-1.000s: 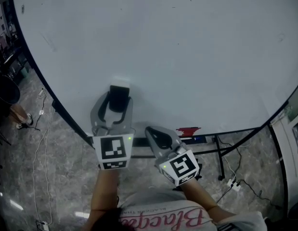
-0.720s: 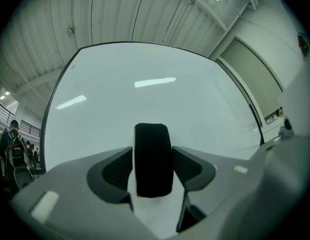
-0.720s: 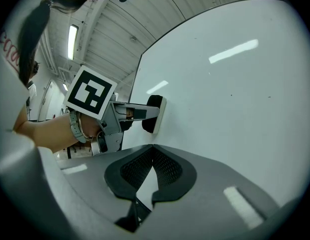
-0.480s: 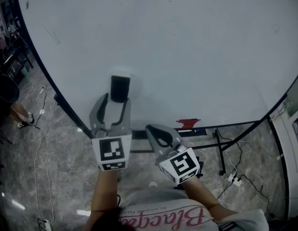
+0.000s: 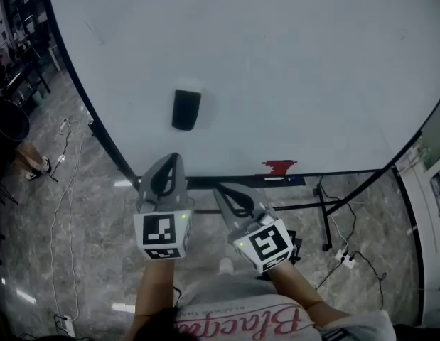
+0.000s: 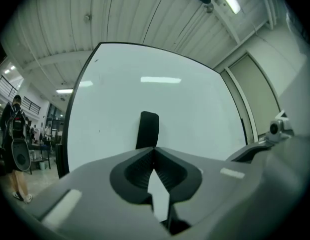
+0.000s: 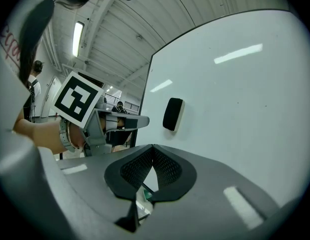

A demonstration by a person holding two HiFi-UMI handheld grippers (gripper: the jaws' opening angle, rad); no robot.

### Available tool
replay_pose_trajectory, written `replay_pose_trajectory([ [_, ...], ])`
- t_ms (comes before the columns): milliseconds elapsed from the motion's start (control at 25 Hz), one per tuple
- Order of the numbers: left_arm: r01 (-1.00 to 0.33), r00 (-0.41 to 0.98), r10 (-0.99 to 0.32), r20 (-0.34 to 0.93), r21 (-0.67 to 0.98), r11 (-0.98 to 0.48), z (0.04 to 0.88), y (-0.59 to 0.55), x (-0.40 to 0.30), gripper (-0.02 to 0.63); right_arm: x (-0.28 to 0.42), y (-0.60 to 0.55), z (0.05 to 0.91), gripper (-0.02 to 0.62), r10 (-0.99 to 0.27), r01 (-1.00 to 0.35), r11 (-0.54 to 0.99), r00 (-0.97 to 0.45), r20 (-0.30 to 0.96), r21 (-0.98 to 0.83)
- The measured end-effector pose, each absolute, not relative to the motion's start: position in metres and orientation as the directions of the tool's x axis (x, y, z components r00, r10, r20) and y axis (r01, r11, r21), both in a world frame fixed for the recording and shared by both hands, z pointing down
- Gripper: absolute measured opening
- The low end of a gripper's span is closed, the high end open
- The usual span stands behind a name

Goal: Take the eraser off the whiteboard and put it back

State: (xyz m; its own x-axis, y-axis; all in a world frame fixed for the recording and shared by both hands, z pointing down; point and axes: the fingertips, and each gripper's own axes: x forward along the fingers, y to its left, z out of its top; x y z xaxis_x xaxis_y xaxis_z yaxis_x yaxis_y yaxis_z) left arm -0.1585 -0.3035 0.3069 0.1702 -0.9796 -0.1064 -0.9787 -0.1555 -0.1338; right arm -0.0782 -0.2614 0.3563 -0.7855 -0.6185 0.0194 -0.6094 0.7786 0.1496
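Observation:
The black eraser sticks upright on the whiteboard, on its lower left part. My left gripper hangs below it and off the board, jaws shut with nothing between them. In the left gripper view the eraser stands straight beyond the closed tips of the left gripper, with a gap between them. My right gripper is beside the left one, also shut and empty. From the right gripper view, the eraser is ahead and the left gripper reaches in from the left.
A red object lies on the board's tray at its lower edge. The board's black stand and cables are on the marble floor. A person stands far off at the left.
The left gripper let go of the eraser, drew back down from the board and shut. The eraser stayed on the board. The right gripper backed off slightly.

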Motion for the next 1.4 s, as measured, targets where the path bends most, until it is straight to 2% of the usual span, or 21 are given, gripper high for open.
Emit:
replay_pose_trajectory([
  [200, -0.978, 0.199, -0.977, -0.08, -0.085, -0.192, 0.322, -0.277, -0.157, 0.0, -0.077, -0.239, 0.359, 0.002, -0.627, -0.618, 0.773, -0.779, 0.017, 0.142],
  [480, -0.972, 0.234, -0.971, -0.043, -0.031, -0.233, 0.345, -0.243, -0.151, 0.0, -0.062, -0.214, 0.354, 0.0, -0.708, -0.706, 0.7, -0.706, -0.022, 0.111],
  [1400, -0.961, 0.277, -0.96, -0.033, 0.018, -0.278, 0.366, -0.209, -0.138, 0.0, -0.064, -0.19, 0.36, 0.0, -0.71, -0.703, 0.702, -0.704, 0.033, 0.116],
])
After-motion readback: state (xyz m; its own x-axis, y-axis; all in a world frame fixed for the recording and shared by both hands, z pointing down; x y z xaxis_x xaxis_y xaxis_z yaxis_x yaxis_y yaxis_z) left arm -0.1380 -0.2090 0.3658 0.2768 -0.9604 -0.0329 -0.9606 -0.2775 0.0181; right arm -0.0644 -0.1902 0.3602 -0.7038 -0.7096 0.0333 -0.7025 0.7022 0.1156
